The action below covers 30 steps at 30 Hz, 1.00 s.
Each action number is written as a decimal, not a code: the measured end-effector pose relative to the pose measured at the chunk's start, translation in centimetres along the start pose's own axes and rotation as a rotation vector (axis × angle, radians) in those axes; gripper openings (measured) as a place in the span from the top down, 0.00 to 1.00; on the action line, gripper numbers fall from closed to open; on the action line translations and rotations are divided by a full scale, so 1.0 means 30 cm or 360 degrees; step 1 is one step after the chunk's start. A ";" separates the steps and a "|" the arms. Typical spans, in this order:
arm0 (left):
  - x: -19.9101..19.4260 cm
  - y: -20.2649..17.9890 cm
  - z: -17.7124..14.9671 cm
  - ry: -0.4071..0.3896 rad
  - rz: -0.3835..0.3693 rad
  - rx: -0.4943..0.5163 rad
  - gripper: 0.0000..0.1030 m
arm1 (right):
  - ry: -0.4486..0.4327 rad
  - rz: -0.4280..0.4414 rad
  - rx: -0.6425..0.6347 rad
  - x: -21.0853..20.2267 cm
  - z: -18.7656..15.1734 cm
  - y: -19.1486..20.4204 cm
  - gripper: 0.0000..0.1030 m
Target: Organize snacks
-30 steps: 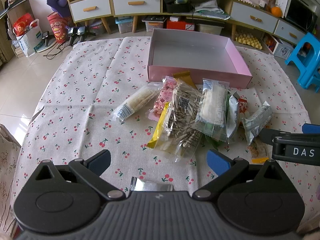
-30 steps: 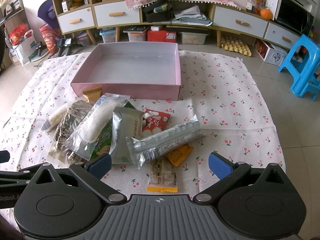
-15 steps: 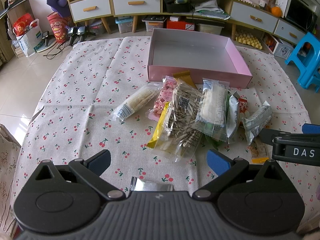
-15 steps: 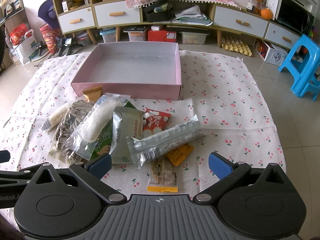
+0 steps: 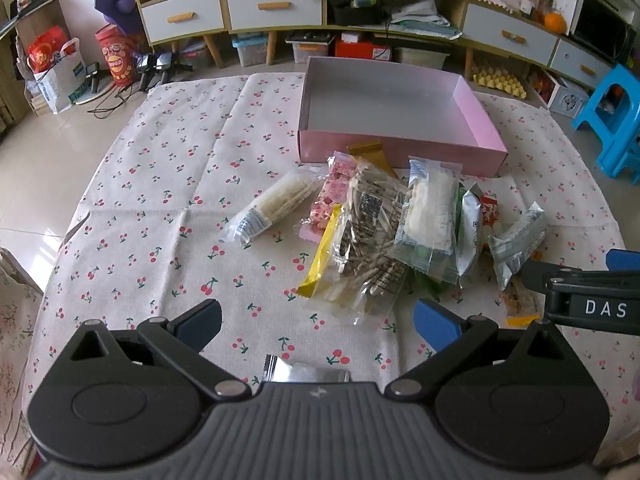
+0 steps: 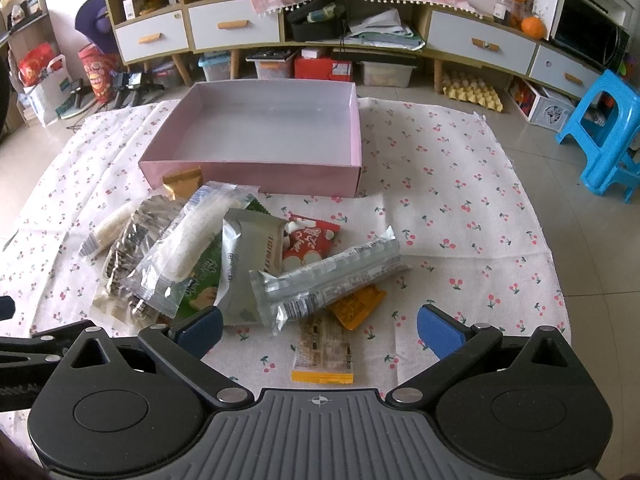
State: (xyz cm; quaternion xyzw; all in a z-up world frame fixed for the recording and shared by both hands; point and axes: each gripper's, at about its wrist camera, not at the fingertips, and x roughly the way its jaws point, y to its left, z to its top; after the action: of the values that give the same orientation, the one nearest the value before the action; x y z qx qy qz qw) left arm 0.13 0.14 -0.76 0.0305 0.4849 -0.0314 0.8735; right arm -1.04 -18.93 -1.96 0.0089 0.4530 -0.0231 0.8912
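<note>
Cherry-print cloth (image 6: 460,184) on floor, pink box (image 6: 256,178) at far side w/ nothing in it. Snack pile (image 6: 224,256) lies just in front of box. Silver bar (image 6: 328,278) nearest right gripper (image 6: 318,320), long axis slanting up-right. Both grippers spread, holding nothing; left gripper (image 5: 316,316) further off.

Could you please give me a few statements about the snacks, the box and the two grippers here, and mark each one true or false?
1. The pink box has no snacks in it. True.
2. The left gripper is shut on a snack packet. False: its jaws are wide open and hold nothing.
3. The long silver packet lies on top of the orange packet. True.
4. The gold packet lies inside the box. False: it lies outside, against the box's front wall.
5. The right gripper is open. True.
6. The snacks lie on a bare wooden floor. False: they lie on a cherry-print cloth.
</note>
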 end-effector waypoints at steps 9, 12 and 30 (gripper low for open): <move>0.013 0.008 0.009 0.0004 0.0056 0.0016 0.01 | 0.0012 0.0001 -0.0011 0.012 0.010 0.009 0.00; 0.007 0.015 0.026 -0.0018 0.0073 0.0022 0.01 | 0.0010 0.0016 -0.0016 0.009 0.021 0.012 0.00; 0.100 0.098 0.116 -0.0008 -0.0267 0.0074 0.09 | -0.0191 0.0387 0.0102 0.037 0.142 -0.064 0.00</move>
State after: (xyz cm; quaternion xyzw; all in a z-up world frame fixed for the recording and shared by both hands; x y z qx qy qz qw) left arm 4.90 2.71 -1.40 0.0101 0.4828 -0.1157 0.8680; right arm 2.95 -21.05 -0.34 0.0907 0.3934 0.0702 0.9122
